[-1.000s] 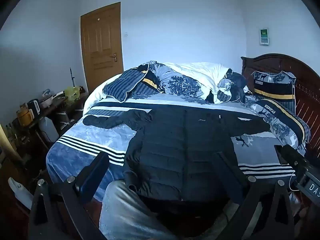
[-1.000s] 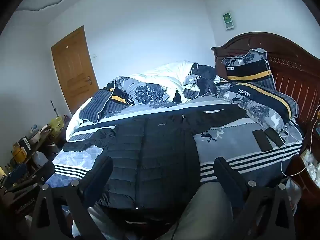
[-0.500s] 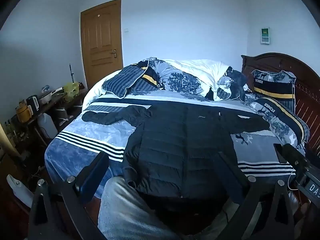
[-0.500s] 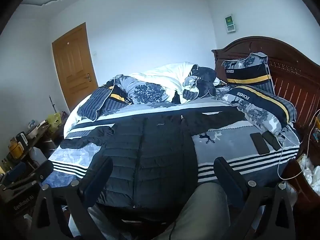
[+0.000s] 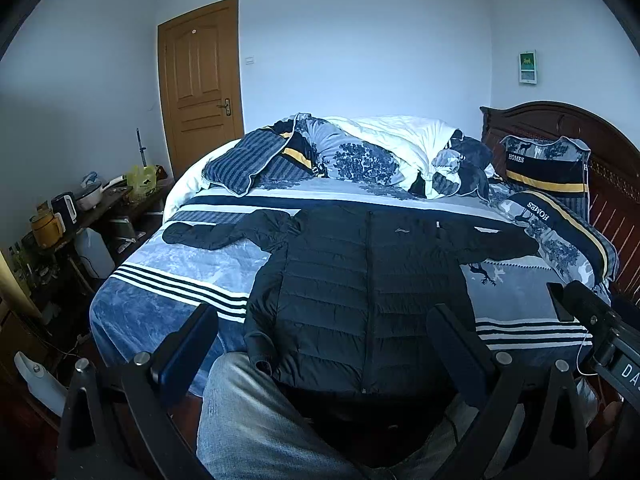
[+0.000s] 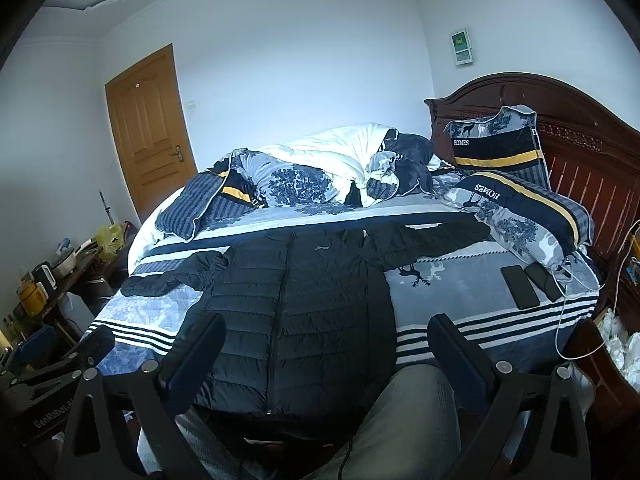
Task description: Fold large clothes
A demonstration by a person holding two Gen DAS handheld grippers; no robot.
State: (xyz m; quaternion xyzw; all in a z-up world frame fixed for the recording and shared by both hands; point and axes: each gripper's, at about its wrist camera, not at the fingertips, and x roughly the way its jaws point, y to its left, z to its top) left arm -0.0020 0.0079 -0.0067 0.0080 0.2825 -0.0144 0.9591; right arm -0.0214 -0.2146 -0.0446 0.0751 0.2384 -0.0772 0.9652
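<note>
A black puffer jacket (image 5: 368,280) lies flat and zipped on the bed (image 5: 168,280), front up, both sleeves spread out to the sides. It also shows in the right wrist view (image 6: 304,312). My left gripper (image 5: 320,344) is open and empty, held above the jacket's hem at the bed's near edge. My right gripper (image 6: 324,348) is open and empty, also above the hem. The person's knee in grey trousers (image 5: 256,420) is below the jacket's hem.
A heaped duvet (image 5: 360,156) and pillows (image 5: 560,224) lie at the far side and right. Two phones (image 6: 520,286) with a white cable lie on the bed's right. A wooden headboard (image 6: 580,152) is on the right, a cluttered side table (image 5: 68,216) on the left.
Both views have tilted down a little and drawn slightly back from the bed. The jacket has not moved. Both grippers stay open.
</note>
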